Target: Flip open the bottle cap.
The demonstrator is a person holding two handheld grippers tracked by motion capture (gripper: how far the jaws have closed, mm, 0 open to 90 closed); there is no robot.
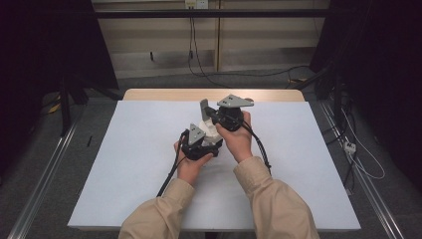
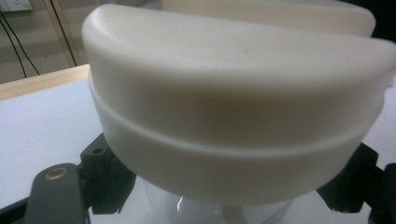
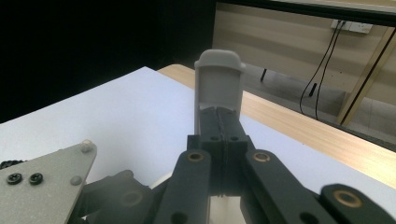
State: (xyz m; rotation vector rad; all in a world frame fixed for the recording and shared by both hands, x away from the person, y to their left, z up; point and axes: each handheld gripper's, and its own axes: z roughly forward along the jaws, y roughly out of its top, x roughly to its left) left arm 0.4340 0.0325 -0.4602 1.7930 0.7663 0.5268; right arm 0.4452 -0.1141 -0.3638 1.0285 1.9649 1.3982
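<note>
Fingers (image 3: 219, 122) pinching white lid (image 3: 218, 86), container (image 2: 238, 116) between

Dim, soft overhead light, black side edges; white tub (image 2: 233, 116) close-up blurred, faint hand shadows on table (image 1: 124, 164)

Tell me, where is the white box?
The white box sits close up in the left gripper view, between the left tool's jaws. In the high view it is mid-table, between both tools, with the right tool pinching its raised lid.
</note>
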